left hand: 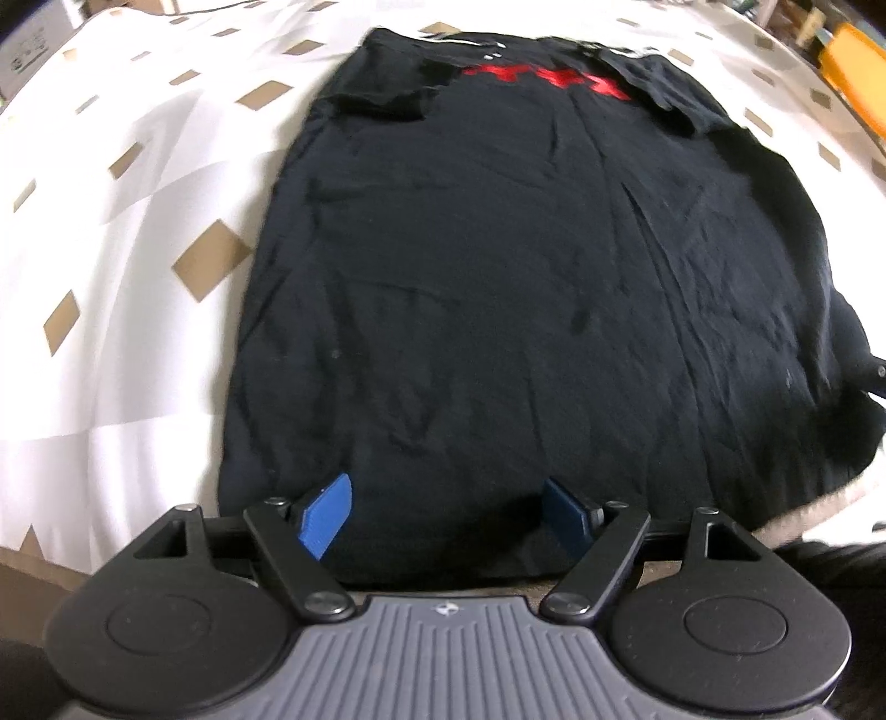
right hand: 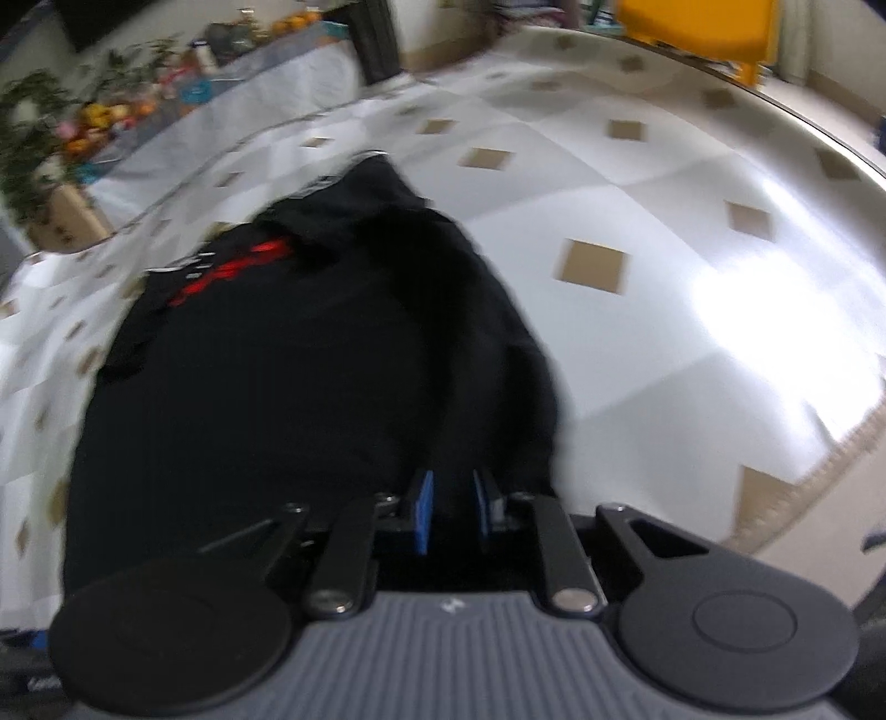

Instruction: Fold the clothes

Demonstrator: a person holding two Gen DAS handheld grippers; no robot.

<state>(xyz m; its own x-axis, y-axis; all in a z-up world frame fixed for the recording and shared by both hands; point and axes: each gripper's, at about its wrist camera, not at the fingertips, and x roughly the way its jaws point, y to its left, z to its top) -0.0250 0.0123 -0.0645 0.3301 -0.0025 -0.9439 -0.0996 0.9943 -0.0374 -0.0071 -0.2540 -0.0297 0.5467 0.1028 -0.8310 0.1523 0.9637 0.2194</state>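
On the bench (left hand: 138,232), covered by a white cloth with tan diamonds, a black T-shirt (left hand: 498,277) lies spread flat, its red print (left hand: 548,80) at the far end and both sleeves folded inward. Left gripper (left hand: 448,512): blue fingers (left hand: 326,512) spread wide above the shirt's near hem, pressing on nothing. Right gripper (right hand: 451,509): fingers (right hand: 423,509) drawn close together at the shirt's near right edge, with dark fabric between them, clenched on a raised fold of the shirt (right hand: 310,387). Orange chair (right hand: 698,27) and plants (right hand: 33,138) stand beyond the bench; this view is blurred.
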